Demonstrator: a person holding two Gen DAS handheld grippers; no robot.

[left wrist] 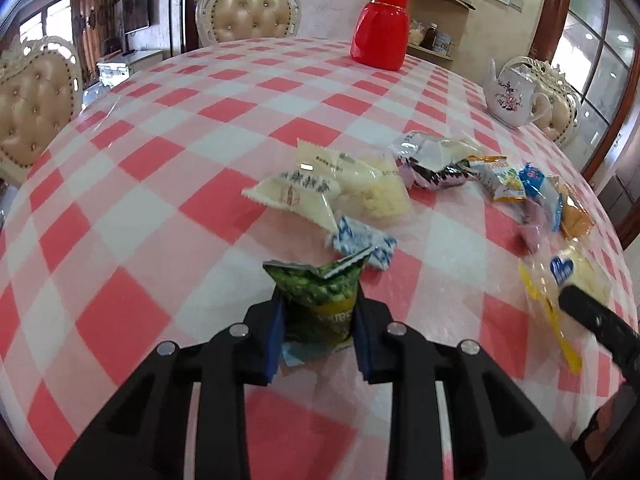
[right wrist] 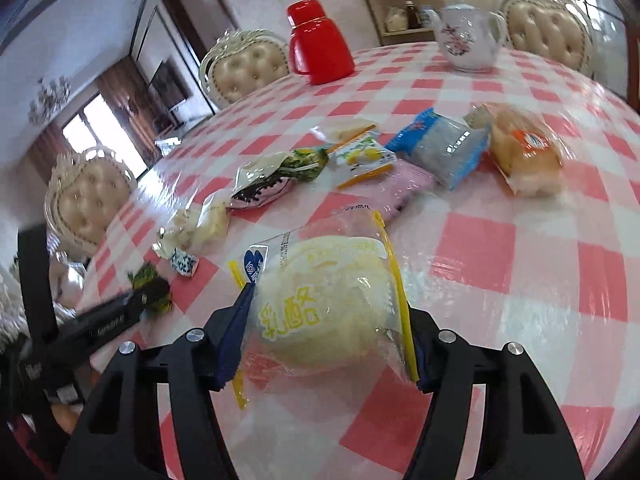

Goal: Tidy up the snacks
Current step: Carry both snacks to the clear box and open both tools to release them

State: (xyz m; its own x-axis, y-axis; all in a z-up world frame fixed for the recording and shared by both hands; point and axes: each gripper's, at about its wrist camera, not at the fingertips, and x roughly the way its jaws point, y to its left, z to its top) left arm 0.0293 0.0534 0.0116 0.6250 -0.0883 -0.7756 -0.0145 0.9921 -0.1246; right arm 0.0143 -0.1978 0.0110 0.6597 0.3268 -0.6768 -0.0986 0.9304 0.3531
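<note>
Green packet point(left wrist: 320, 304): pinched between the blue pads of my left tongs point(left wrist: 320, 332), jaws drawn narrow on its lower half, crimped top standing free above them.
Surface: pink-and-white checked tablecloth point(left wrist: 160, 152) under a clear cover.
Left tongs, hold: firm by the look of it; I cannot tell whether the packet is lifted clear of the cloth.
Clear bread bag point(right wrist: 332, 296): yellow-edged, with a pale loaf inside, seated between the pads of my right tongs point(right wrist: 324, 332).
Right tongs, hold: jaws at a middling width, set by the bulk of the bag — both pads appear to press its sides.
Progress: early, in my judgement. Two items are in hand; nothing is visibly sorted or stacked yet.
Still loose, near group: cream wrappers point(left wrist: 320, 188) and a small blue-and-white packet point(left wrist: 364, 242), just beyond the green packet.
Still loose, far group: dark-printed pack point(right wrist: 260, 188), lemon-print packet point(right wrist: 360, 156), blue-ended pack point(right wrist: 444, 144), orange-labelled bun point(right wrist: 524, 152) and a pink wrapper point(right wrist: 404, 184) — overlapping in a ragged row.
Destination: no box, tray or basket in either view; where the snacks belong I cannot tell.
Bystanders: red flask point(left wrist: 380, 28) and white teapot point(left wrist: 512, 96) at the far edge, well apart from the snacks.
</note>
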